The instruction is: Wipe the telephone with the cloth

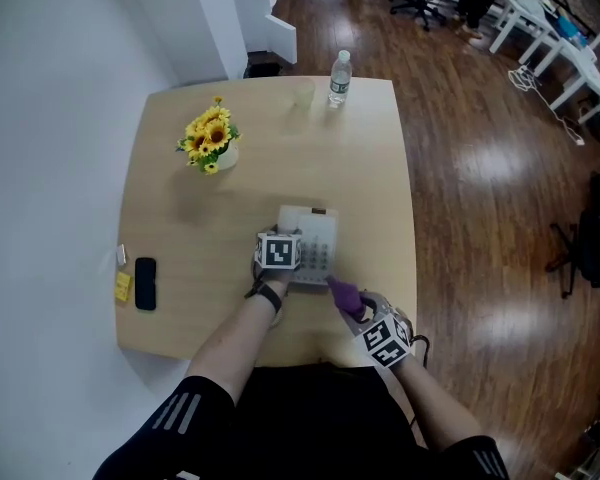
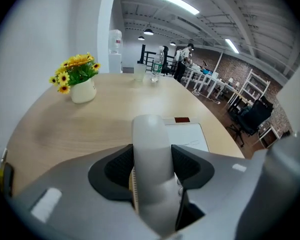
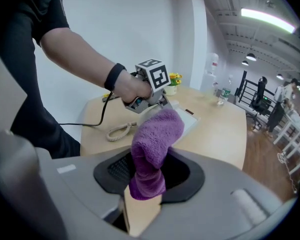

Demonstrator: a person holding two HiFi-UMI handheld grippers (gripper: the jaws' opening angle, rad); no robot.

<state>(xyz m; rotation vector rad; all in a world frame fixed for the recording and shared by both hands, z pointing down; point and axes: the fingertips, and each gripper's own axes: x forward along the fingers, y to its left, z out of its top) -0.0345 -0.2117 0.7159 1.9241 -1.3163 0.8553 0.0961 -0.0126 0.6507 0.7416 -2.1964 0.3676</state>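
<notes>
the table (image 1: 280, 138) fills the head view. the telephone (image 1: 318, 230) sits on it toward the 6 o'clock edge, just in front of the person. a pot of sunflowers (image 1: 209, 136) stands well apart, at 10 o'clock from the telephone.

the left tool (image 2: 151, 166) is over the telephone's 9 o'clock side. its jaws are fairly wide and closed on the handset (image 2: 149, 134), with a pad against each flank. i cannot tell whether the handset is lifted off its cradle.

the right tool (image 3: 149, 171) hangs at 4 o'clock of the telephone, just beside its near corner. its jaws are narrow and pinch the purple cloth (image 3: 156, 131), whose loose fold sticks up past the tips. the coiled cord (image 3: 121, 130) lies on the table beside the set.

the step in hand looks like securing the handset with the left tool so the cloth can reach the set. wiping seems not yet begun, since the cloth appears clear of the telephone.

the next move calls for carrying the cloth's fold toward 10 o'clock onto the keypad or casing. it should press lightly while the left tool steadies the handset so the set does not slide.
</notes>
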